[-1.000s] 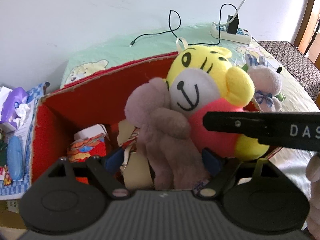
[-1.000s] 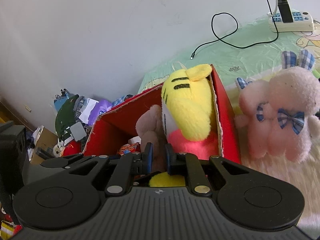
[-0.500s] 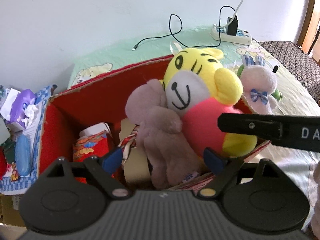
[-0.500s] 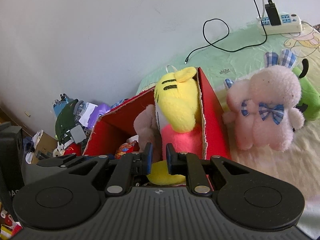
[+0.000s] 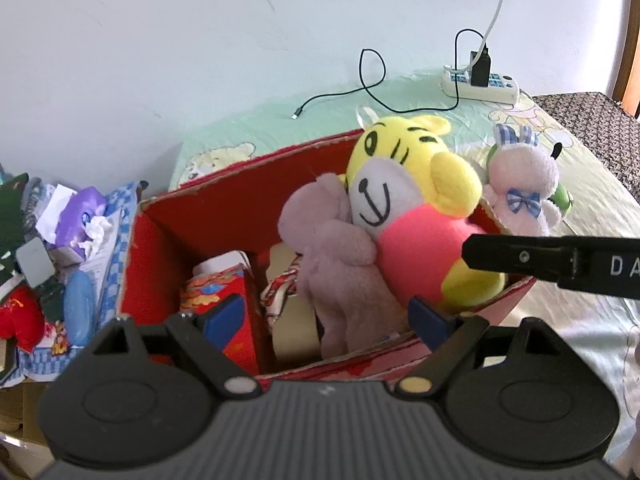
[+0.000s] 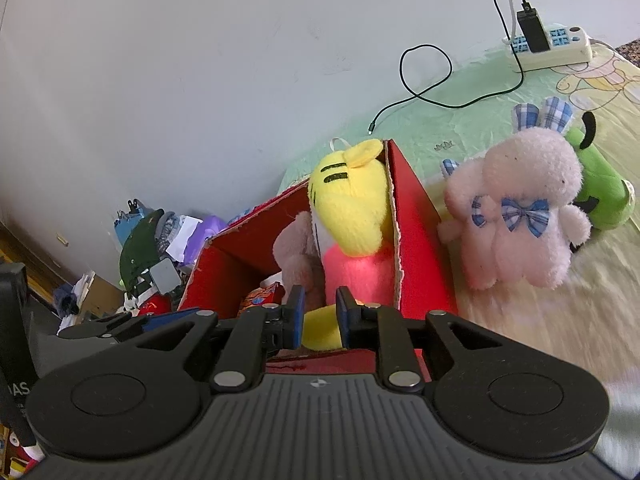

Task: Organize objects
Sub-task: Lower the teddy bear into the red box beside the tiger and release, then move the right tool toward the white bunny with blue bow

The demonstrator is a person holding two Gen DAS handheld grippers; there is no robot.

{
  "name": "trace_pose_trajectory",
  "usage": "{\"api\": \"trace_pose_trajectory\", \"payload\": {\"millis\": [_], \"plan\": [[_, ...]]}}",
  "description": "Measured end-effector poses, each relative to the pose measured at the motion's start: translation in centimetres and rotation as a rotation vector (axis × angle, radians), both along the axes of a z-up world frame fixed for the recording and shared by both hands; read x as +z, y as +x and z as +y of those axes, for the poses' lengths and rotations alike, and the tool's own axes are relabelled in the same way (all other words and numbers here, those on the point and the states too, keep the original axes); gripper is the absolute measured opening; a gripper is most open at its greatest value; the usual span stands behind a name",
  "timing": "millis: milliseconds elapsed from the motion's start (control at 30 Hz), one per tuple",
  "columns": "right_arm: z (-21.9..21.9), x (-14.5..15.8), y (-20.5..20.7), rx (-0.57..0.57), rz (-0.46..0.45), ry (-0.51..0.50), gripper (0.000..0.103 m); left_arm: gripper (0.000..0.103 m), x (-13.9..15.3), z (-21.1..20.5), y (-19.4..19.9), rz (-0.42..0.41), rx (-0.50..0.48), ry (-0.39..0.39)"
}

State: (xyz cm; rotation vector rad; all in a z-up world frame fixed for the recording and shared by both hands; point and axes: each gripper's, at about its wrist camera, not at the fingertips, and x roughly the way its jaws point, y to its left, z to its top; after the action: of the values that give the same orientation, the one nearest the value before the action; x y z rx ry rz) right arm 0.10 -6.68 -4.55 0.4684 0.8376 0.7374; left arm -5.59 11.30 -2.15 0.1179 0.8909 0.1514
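Two plush toys sit packed in the red box (image 5: 168,248); both grippers hang at its near rim.

Left gripper (image 5: 324,320) is spread wide, still opening, pads clear of the mauve plush (image 5: 340,264) between them. Right gripper (image 6: 319,317), jaws parting, has the yellow tiger's (image 6: 352,208) foot in the gap, apparently let go. Beyond the right fingers, outside the box wall, the pink rabbit (image 6: 520,216) stands upright, nearer the right hand.
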Motion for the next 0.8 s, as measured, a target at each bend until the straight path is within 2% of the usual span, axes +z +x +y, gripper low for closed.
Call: {"api": "trace_pose_trajectory", "payload": {"millis": [233,800], "plan": [[-1.1,-0.4,-0.5,0.003,0.021,0.026,0.022,0.090,0.1,-0.8,-0.4,0.003,0.017,0.017],[-4.9,-0.2,2.3,0.151,0.038,0.016,0.024,0.090,2.1,-5.3,-0.4,-0.030,0.150,0.045]]}}
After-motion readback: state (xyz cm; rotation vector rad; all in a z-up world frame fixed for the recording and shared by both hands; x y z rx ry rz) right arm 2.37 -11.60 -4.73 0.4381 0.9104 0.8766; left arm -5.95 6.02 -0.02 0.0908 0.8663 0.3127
